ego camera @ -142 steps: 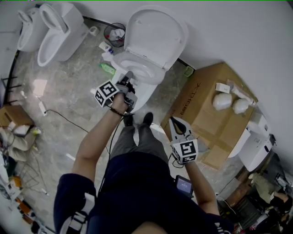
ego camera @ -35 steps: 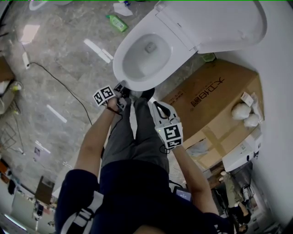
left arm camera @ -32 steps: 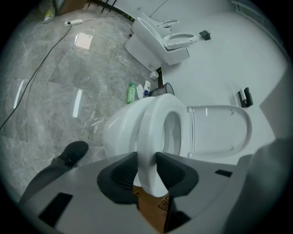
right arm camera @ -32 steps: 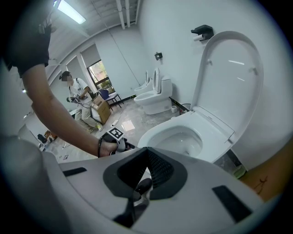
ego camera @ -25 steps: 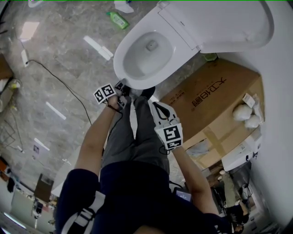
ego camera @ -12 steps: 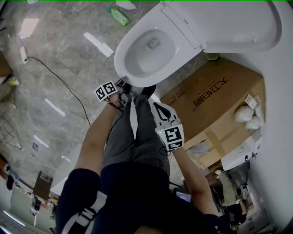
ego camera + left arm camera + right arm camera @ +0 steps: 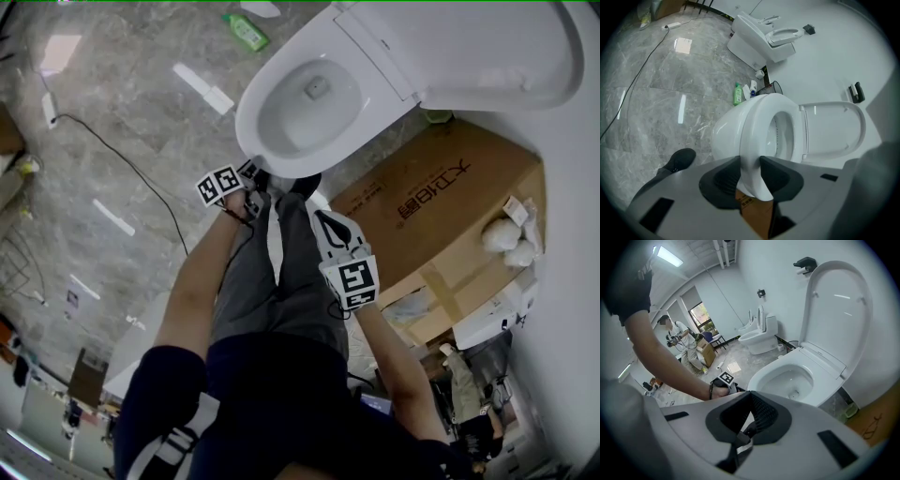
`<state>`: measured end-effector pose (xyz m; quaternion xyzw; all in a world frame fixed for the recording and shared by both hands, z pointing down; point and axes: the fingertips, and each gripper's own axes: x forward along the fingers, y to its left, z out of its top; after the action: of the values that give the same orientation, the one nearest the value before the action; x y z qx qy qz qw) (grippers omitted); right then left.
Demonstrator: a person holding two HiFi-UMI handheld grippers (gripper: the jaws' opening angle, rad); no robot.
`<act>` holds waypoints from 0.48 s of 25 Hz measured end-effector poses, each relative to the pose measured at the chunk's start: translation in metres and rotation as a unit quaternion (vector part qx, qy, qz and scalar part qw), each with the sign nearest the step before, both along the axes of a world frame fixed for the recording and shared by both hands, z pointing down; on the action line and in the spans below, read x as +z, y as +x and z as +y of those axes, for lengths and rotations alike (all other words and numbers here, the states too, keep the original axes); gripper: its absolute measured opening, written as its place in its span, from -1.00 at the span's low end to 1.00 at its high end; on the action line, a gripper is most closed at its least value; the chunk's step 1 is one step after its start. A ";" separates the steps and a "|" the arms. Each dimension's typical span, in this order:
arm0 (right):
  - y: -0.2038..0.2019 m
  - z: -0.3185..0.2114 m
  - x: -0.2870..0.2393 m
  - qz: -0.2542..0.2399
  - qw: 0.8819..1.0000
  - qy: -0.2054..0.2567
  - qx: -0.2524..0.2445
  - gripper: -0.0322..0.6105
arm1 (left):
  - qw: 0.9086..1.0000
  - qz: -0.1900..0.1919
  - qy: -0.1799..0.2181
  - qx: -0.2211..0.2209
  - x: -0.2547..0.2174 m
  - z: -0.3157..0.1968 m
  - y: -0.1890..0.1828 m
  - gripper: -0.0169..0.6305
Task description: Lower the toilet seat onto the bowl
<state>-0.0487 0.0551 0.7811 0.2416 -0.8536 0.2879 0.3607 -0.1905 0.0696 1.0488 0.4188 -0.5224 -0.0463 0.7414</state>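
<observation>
Stands close in front of the toilet bowl point(image 7: 724, 136), with both legs point(image 7: 281, 272) straight below the head and the shoes near the foot of the bowl. Reaches down and forward with the left arm point(image 7: 202, 272), almost straight at the elbow, so that the left tool point(image 7: 751, 165) points slanting down at the front of the toilet. Grips there the front edge of the toilet seat point(image 7: 757, 122), with one dark pad on each side of the white edge, both touching it, at a middle opening. Seat lying low over the bowl in this grip; not possible to tell whether resting fully on the rim. Behind the seat, lid point(image 7: 839, 310) upright against the wall. Holds the right arm point(image 7: 389, 361) a little bent, with the hand beside the right leg and apart from the toilet. Points the right tool point(image 7: 751, 393) also slanting down, toward the bowl, with the jaws pressed together at the tips and nothing between them. To the right of the legs, a cardboard box point(image 7: 431, 197) on the floor point(image 7: 94, 141), near the right tool, not touching it.
</observation>
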 end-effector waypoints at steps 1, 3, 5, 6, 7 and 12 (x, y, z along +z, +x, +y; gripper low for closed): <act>0.000 0.000 0.000 0.000 1.000 0.000 -0.001 -0.84 | 1.000 0.000 0.000 0.002 0.000 0.000 0.000 -0.50; 0.000 -0.002 -0.001 0.001 1.000 0.000 -0.001 -0.84 | 1.000 0.000 0.000 0.006 0.000 0.000 0.001 -0.50; 0.001 -0.002 0.000 0.002 1.000 0.000 -0.001 -0.84 | 1.000 0.000 0.000 0.010 -0.001 0.000 0.001 -0.50; 0.001 -0.002 0.001 0.002 1.000 -0.001 -0.001 -0.84 | 1.000 0.000 0.000 0.011 -0.001 0.000 0.001 -0.50; 0.001 -0.002 0.001 0.003 1.000 -0.001 -0.001 -0.84 | 1.000 0.001 0.000 0.012 -0.001 0.000 0.001 -0.50; 0.001 0.000 0.002 0.003 1.000 -0.001 -0.004 -0.84 | 1.000 0.002 -0.002 0.008 -0.002 0.002 0.001 -0.51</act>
<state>-0.0481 0.0550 0.7835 0.2388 -0.8531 0.2872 0.3643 -0.1891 0.0713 1.0466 0.4214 -0.5173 -0.0405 0.7438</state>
